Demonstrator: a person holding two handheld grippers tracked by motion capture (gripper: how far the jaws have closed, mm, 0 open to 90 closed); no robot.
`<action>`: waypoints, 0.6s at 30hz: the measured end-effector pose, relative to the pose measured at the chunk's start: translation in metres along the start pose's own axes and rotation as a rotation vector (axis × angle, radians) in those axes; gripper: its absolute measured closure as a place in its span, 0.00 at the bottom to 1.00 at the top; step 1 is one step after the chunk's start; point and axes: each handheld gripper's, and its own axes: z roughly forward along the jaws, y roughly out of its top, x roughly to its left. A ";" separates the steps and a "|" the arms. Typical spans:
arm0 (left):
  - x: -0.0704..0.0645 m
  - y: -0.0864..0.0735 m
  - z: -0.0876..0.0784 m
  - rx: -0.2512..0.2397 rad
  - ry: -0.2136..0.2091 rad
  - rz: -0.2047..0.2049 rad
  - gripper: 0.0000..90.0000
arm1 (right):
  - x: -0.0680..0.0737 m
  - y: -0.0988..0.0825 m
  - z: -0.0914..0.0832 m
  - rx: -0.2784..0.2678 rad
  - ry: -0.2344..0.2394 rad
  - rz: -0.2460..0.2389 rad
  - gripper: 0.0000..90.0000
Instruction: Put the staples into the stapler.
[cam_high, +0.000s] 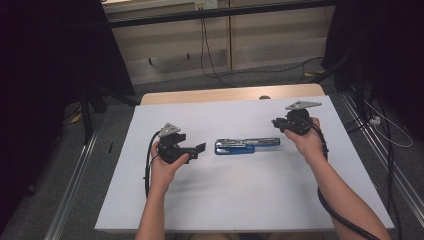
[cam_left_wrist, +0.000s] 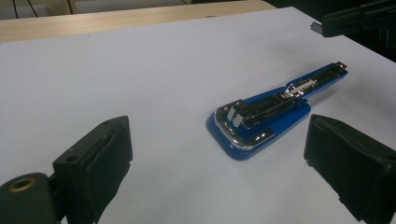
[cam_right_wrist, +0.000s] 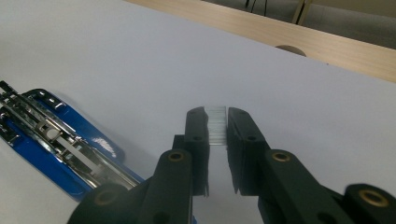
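I find no readable text, label, brand, number or sign anywhere. The blue stapler (cam_left_wrist: 275, 109), lying opened out on the white worktop (cam_high: 240, 195), carries no marking I can make out on its body or metal track. The black hand-held grippers bear no lettering either, and the wooden panels beyond the worktop are too dim and distant for me to read anything.
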 end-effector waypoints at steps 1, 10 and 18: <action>0.000 0.000 -0.001 0.002 0.001 0.002 0.09 | 0.001 0.000 0.000 -0.001 0.004 -0.003 0.88; 0.003 -0.004 -0.005 0.011 0.011 -0.010 0.08 | 0.010 0.005 0.002 -0.002 0.044 -0.035 0.88; 0.005 -0.006 -0.009 0.000 0.007 -0.009 0.06 | 0.021 0.011 0.002 -0.009 0.085 -0.067 0.88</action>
